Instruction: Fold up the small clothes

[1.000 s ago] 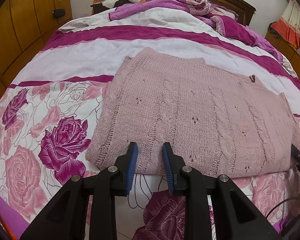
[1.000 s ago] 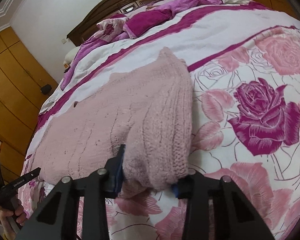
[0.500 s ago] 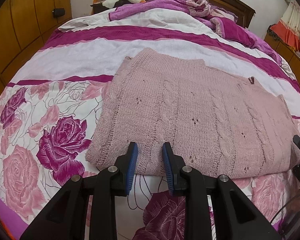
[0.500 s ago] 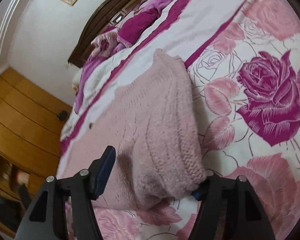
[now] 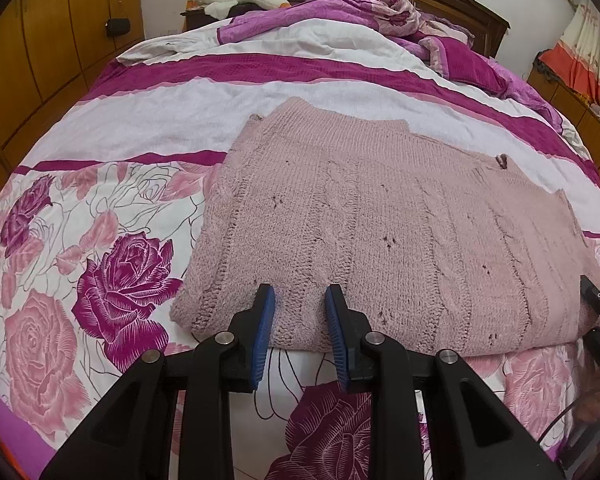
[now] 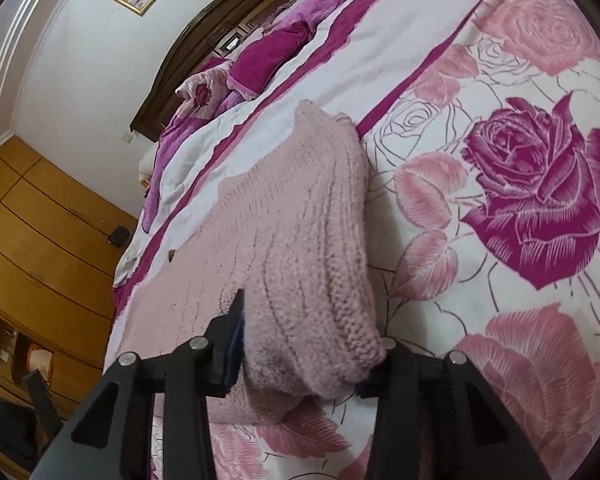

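Note:
A pink cable-knit sweater (image 5: 380,232) lies folded flat on the rose-print bedspread (image 5: 112,300). My left gripper (image 5: 299,294) sits at its near hem, left of the middle. Its blue pads stand a narrow gap apart with the hem between them, shut on it. In the right wrist view the thick folded right edge of the sweater (image 6: 312,260) bulges between the jaws of my right gripper (image 6: 312,320). Those jaws are closing on it. The left pad presses into the knit and the right fingertip is hidden behind the fold. The right gripper's tip (image 5: 598,300) shows at the sweater's right end.
Crumpled magenta bedding (image 5: 380,12) is heaped by the dark headboard (image 6: 204,64). Wooden wardrobes (image 6: 40,240) line the left wall. Bare bedspread stretches to the left and right of the sweater.
My right gripper rolled and its jaws widened around the sweater's folded edge, then narrowed again. The left gripper and the sweater's near hem stayed where they were.

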Available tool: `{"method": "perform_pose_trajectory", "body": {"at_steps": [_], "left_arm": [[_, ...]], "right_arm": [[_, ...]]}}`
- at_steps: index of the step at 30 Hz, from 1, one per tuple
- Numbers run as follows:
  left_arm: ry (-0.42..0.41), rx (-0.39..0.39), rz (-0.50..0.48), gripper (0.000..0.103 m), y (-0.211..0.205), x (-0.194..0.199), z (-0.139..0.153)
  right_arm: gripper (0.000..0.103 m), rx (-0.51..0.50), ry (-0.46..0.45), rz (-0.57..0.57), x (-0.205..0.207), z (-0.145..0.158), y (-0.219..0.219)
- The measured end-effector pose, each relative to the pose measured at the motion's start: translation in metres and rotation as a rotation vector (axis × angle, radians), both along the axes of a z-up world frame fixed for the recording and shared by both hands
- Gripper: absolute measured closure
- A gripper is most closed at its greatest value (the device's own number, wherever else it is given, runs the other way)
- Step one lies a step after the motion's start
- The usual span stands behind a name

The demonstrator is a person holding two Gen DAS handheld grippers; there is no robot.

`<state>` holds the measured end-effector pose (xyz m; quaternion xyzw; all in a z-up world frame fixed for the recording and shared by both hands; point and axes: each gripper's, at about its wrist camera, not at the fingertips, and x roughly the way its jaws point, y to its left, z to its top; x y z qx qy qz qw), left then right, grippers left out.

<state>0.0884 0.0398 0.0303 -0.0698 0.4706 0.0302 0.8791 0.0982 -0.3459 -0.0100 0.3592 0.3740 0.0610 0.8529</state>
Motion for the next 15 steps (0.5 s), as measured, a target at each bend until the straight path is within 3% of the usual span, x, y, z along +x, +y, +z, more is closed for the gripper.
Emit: {"method": "perform_pose_trajectory", "body": {"at_steps": [7, 9, 15], "left_arm": [[0.0, -0.006, 0.0, 0.099, 0.0, 0.0, 0.001], [0.001, -0.012, -0.001, 0.099, 0.001, 0.0, 0.001], [0.003, -0.023, -0.007, 0.099, 0.005, -0.001, 0.007]], "right_arm": [[0.055, 0.014, 0.004, -0.01, 0.005, -0.001, -0.001], [0.064, 0.004, -0.003, -0.019, 0.007, 0.001, -0.001], [0.071, -0.08, -0.056, -0.017, 0.004, 0.021, 0.007]]}}
